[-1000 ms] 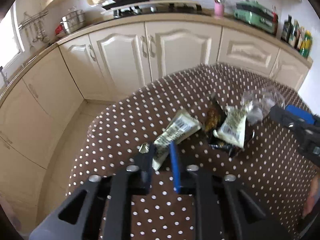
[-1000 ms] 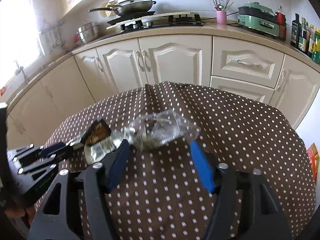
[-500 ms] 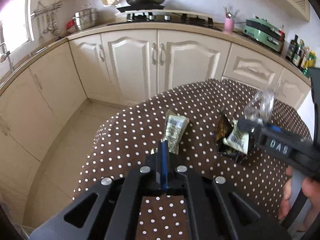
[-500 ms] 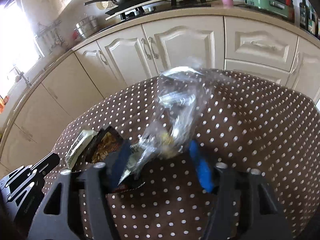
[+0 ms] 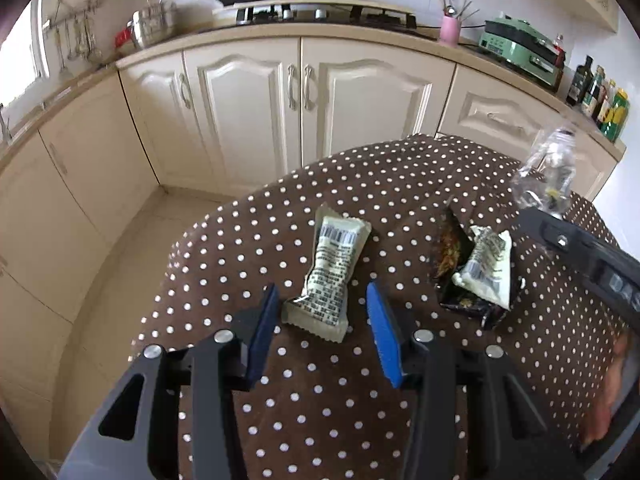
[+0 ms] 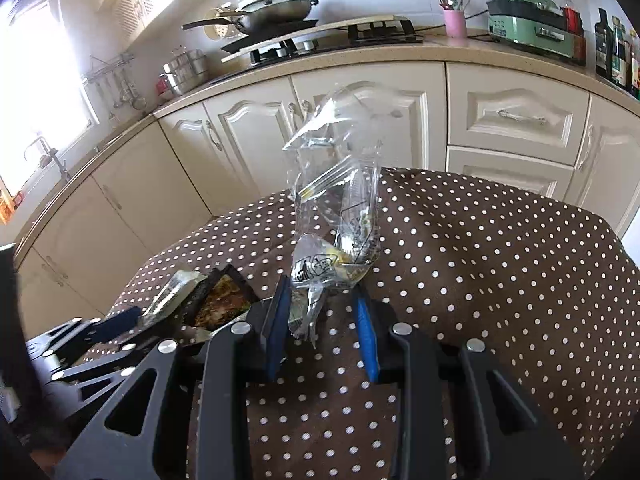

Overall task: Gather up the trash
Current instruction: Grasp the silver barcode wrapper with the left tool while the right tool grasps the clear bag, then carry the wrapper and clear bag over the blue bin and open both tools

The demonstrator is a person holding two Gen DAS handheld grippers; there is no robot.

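Left tool (image 5: 322, 312) just opened, jaws astride pale wrapper (image 5: 334, 276) on surface (image 5: 400, 184), pads clear. Right tool (image 6: 322, 312) just narrowed, clamping clear bag (image 6: 340, 200).

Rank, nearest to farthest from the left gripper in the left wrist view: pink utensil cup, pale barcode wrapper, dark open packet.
From the left gripper:
1. Pale barcode wrapper, between its open fingers.
2. Dark open packet, on the table to the right.
3. Pink utensil cup, on the far counter.
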